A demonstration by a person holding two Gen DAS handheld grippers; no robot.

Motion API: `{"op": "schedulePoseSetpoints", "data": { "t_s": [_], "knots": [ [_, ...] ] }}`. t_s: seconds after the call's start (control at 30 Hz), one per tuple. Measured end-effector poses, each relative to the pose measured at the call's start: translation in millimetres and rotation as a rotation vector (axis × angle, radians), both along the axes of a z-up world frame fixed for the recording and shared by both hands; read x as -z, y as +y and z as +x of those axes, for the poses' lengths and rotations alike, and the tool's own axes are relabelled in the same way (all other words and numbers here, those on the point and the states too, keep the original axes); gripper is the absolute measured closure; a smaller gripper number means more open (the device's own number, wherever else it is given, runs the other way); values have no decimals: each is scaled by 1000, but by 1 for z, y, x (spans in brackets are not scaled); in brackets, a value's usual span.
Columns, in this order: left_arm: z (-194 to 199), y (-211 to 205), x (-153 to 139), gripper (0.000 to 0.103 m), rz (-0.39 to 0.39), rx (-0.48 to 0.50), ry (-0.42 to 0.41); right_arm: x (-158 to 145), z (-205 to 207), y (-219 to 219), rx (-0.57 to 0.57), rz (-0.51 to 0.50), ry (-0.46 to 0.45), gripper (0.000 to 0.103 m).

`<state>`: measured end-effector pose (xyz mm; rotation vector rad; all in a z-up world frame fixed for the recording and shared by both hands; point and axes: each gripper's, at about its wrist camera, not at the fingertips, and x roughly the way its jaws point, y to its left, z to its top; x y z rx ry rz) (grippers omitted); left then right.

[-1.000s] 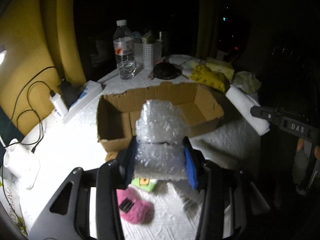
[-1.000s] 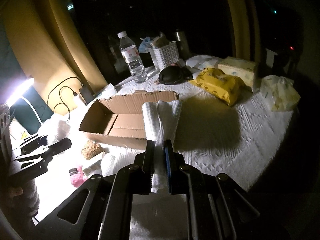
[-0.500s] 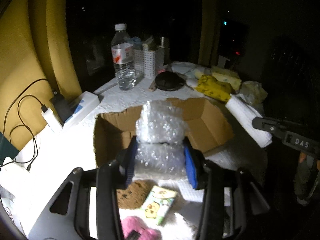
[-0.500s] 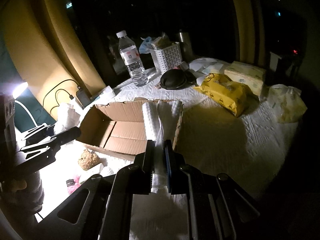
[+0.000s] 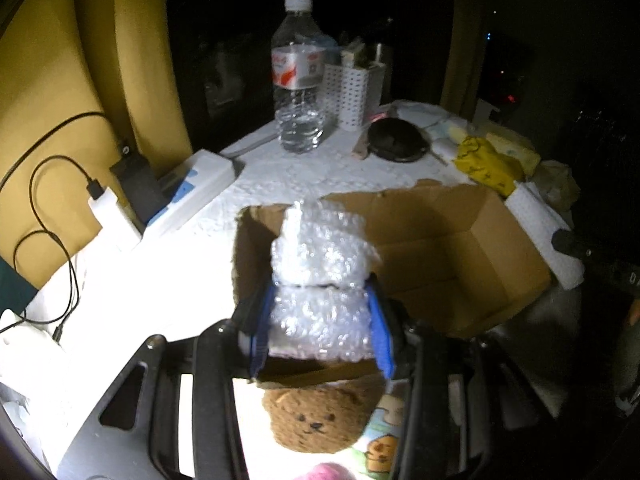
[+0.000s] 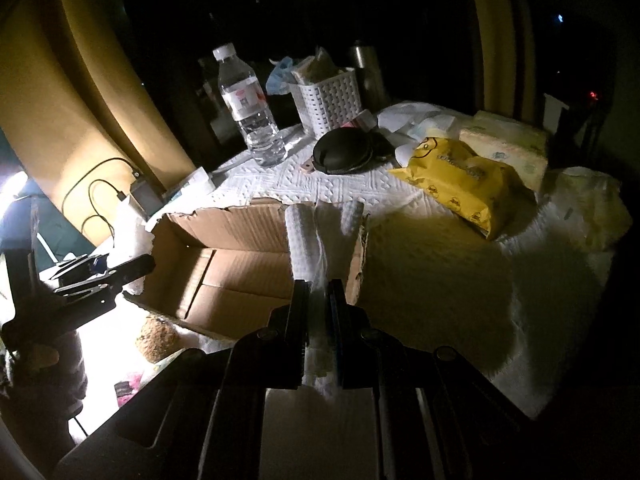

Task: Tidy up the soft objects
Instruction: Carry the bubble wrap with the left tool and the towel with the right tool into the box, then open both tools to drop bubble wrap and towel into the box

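Between the left tongs (image 5: 320, 320), a wad of bubble wrap (image 5: 320, 264) sits pinched by the blue pads, hanging over the near left corner of the open cardboard box (image 5: 452, 248). The right tongs (image 6: 318, 304) are pressed together on a white rolled cloth (image 6: 316, 236) that leans over the box's right wall. My worry is the springy wrap: let go above the rim, it could bounce out or catch on the torn edge. The cloth, held by a thin fold, may unroll and drape outside the box. Both loads aimed at one box could also bump each other.

Counted: two tongs, one box, one bubble wrap wad, one cloth roll, one brown bear toy (image 5: 316, 416) and one pink fuzzy thing (image 5: 326, 472) waiting on the table (image 5: 160, 280), one water bottle (image 5: 298, 76), one white basket (image 6: 330, 100), one yellow packet (image 6: 464, 180).
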<state>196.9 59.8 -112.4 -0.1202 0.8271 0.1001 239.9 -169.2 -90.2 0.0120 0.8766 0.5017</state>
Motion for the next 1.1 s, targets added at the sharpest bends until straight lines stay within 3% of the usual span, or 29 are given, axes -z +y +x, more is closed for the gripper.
{"op": "schedulePoseSetpoints", "data": {
  "t_s": [0.27, 0.37, 0.5, 0.67, 1.1],
  "knots": [
    [13, 10, 15, 58, -32, -15, 53, 17, 12, 13, -6, -13, 31, 91],
    [17, 12, 21, 50, -44, -17, 71, 25, 15, 16, -1, -26, 37, 91],
    [17, 13, 20, 48, -45, -26, 69, 32, 17, 17, 11, -28, 46, 91],
    [13, 11, 14, 42, -42, -30, 56, 31, 16, 18, 14, -42, 42, 71],
    [-10, -2, -9, 41, -30, -7, 11, 16, -7, 11, 22, -42, 22, 67]
  ]
}}
